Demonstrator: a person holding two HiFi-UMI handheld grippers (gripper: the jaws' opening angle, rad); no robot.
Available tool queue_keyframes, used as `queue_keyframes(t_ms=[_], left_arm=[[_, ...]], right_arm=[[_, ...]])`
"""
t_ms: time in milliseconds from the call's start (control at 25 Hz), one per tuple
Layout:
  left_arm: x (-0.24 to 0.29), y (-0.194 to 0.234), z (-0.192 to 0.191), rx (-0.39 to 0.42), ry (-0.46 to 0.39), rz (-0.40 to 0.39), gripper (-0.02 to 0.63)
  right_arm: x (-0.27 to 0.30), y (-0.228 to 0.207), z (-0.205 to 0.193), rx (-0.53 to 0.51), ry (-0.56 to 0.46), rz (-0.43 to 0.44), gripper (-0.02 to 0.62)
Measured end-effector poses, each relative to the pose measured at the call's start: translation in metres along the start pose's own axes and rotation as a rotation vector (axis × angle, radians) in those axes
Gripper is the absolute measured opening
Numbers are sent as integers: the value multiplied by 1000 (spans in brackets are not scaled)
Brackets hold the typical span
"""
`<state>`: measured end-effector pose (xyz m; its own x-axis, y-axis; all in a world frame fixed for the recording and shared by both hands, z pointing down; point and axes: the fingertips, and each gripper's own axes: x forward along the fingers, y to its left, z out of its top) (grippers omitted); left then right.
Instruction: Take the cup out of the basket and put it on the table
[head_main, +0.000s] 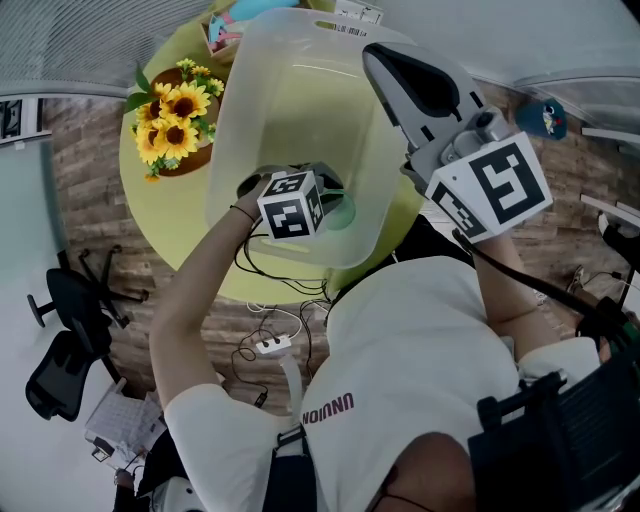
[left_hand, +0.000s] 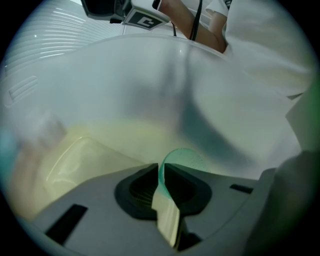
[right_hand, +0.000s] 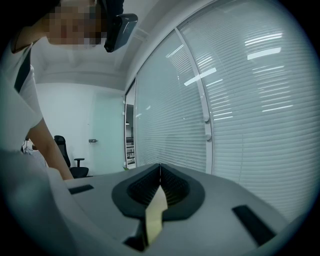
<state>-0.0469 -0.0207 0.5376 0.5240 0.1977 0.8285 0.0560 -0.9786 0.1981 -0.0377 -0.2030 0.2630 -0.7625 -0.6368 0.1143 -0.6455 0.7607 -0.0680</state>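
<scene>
Right claw (right_hand: 160, 170) stood clenched and empty; left claw (left_hand: 161, 172) gripped green cup (left_hand: 189, 158) rim inside clear basket (head_main: 290, 90) on yellow desk (head_main: 172, 222).

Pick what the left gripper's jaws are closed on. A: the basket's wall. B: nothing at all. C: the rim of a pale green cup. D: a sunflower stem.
C: the left gripper view shows the left gripper pinching the thin rim of the green cup inside the translucent basket.
</scene>
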Motion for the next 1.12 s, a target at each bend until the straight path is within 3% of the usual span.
queue_keyframes(t_ms=[600,1120], left_arm=[[-2,9,-7,-54,30,16,40],[-25,18,4,-102,4,78,34]], right_arm=[[-1,-2,-1,6,-10,-4,20],[-8,1,10,3,-32,-4,20]])
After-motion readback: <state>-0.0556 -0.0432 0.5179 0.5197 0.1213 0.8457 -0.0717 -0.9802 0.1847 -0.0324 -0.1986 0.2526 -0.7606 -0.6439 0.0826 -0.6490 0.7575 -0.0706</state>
